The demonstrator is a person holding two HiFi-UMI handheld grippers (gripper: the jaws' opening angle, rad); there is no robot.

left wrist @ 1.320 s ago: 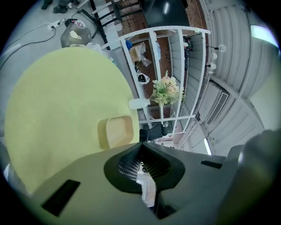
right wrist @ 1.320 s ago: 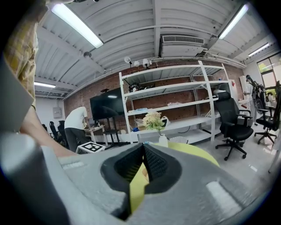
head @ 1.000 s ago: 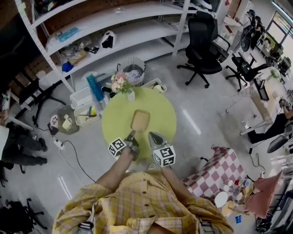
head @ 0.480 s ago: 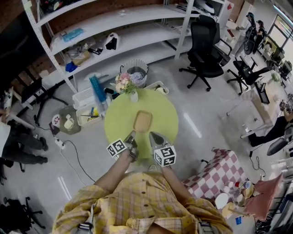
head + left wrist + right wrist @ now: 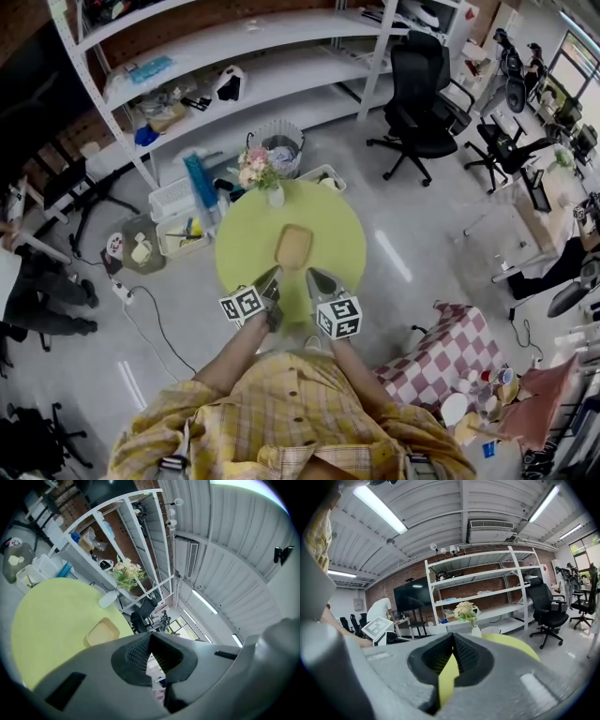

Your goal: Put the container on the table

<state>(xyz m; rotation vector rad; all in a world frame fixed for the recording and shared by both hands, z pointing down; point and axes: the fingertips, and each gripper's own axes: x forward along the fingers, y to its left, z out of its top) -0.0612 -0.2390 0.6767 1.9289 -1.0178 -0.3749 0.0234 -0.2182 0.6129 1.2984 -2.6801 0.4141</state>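
A shallow tan container (image 5: 292,246) lies flat near the middle of the round green table (image 5: 242,255), with nothing touching it. In the left gripper view the container (image 5: 102,632) rests on the table (image 5: 47,620) just beyond the jaws. My left gripper (image 5: 272,275) hovers over the table's near edge, shut and holding nothing. My right gripper (image 5: 312,275) is beside it, a short way from the container's near end, also shut and holding nothing. Seen from their own cameras, the left gripper (image 5: 150,634) and the right gripper (image 5: 452,634) each have jaw tips that meet.
A vase of flowers (image 5: 257,173) stands at the table's far edge. Behind it are white bins (image 5: 173,202), a wire basket (image 5: 274,145) and a white shelf rack (image 5: 234,56). Black office chairs (image 5: 417,98) stand far right. A checkered cloth (image 5: 441,352) lies near right.
Both grippers have shifted slightly toward the container. The container has stayed in the same place on the table.
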